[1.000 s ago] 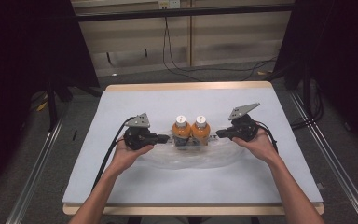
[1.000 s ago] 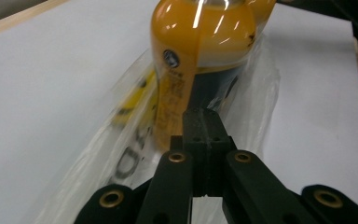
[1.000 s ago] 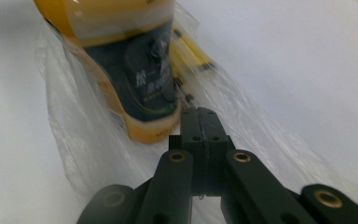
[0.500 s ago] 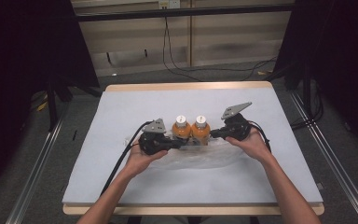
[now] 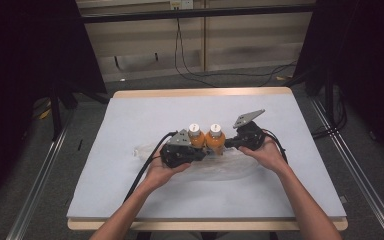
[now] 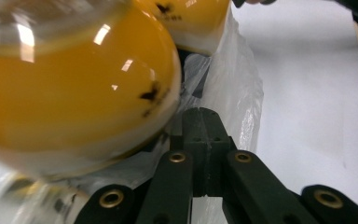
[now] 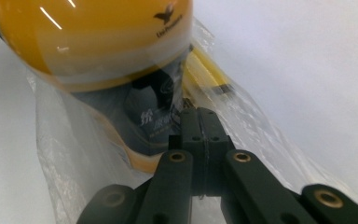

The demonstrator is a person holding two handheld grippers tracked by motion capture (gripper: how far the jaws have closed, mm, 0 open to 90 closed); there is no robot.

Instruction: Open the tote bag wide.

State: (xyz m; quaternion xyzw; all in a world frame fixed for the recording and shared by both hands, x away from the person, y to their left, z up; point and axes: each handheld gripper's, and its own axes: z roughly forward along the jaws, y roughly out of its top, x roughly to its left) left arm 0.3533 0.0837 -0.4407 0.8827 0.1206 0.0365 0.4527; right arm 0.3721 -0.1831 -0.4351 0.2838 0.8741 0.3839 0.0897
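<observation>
left hand-held gripper: pinching clear crinkled plastic bag, 5 o'clock of round orange-filled bottle | right hand-held gripper: pinching bag (jaws pressed together) | bench

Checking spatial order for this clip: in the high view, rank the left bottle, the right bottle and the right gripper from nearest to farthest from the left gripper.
1. Left bottle: right beside the left gripper, just behind its jaws.
2. Right bottle: next along, toward the person's right.
3. Right gripper: farthest, on the far side of both bottles.
</observation>
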